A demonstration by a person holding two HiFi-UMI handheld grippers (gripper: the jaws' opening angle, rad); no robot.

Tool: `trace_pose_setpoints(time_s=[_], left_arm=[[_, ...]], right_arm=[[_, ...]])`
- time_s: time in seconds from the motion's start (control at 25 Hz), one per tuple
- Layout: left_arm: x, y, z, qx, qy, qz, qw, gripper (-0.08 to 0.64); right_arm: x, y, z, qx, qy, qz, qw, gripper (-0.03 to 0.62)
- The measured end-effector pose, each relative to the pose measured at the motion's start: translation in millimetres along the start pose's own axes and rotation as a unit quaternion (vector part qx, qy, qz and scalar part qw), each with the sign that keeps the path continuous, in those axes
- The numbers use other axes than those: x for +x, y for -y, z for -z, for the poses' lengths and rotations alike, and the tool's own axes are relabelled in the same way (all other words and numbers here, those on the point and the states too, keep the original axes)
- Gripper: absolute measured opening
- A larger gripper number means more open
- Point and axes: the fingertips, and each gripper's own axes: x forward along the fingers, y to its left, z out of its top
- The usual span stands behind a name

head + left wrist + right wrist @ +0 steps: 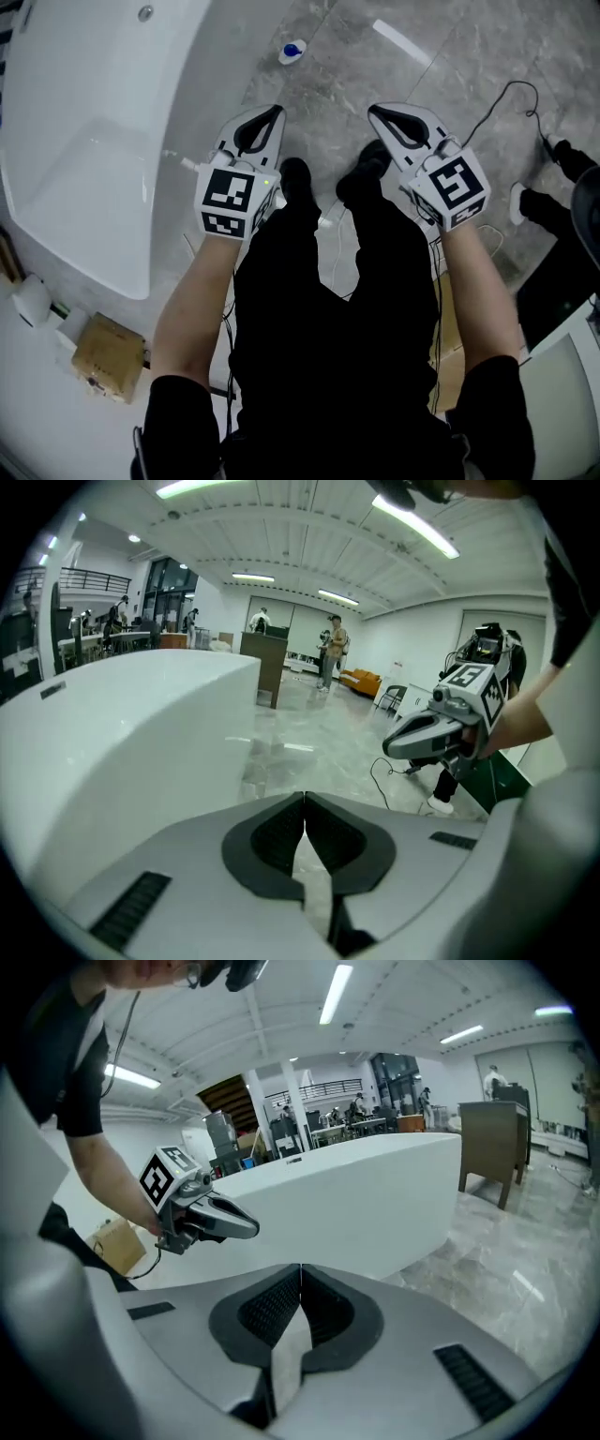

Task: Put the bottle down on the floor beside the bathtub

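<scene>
A small white bottle with a blue cap (292,52) stands on the grey marble floor, just off the rim of the white bathtub (94,141). My left gripper (278,110) is held well above the floor beside the tub, jaws shut, nothing between them. My right gripper (372,109) hangs level with it on the right, also shut and empty. In the left gripper view its own pads (305,799) meet in front of the tub's wall (112,733), and the right gripper (389,747) shows at the right. The right gripper view shows its pads (300,1269) pressed together and the left gripper (253,1227) before the tub (375,1194).
My black shoes (295,178) stand between the grippers. A cardboard box (108,356) lies at the tub's near end. A black cable (497,103) runs across the floor at the right, near another person's feet (562,155). A brown cabinet (492,1147) stands beyond the tub.
</scene>
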Motion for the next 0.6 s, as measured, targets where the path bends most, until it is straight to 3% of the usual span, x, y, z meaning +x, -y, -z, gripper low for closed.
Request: trace_pose_setpoints(time_s=[0.16,0.36,0.6], left_arm=[[-79,25,-55,-0.038,0.013,-0.009,0.9992,0.015],[-166,40,-112,-0.051,0.026,-0.03,0.9979,0.015],[-254,35,-170,-0.041,0.06,-0.059,0.9956,0.015]], right_arm=[[-58,-50,-55,0.049,0.006,-0.011,0.999,0.029],[-123,-95,-131,0.115,0.047,-0.015,0.992,0.029],[-171,-140,-197,0.099,0.073,-0.004,0.992,0.029]])
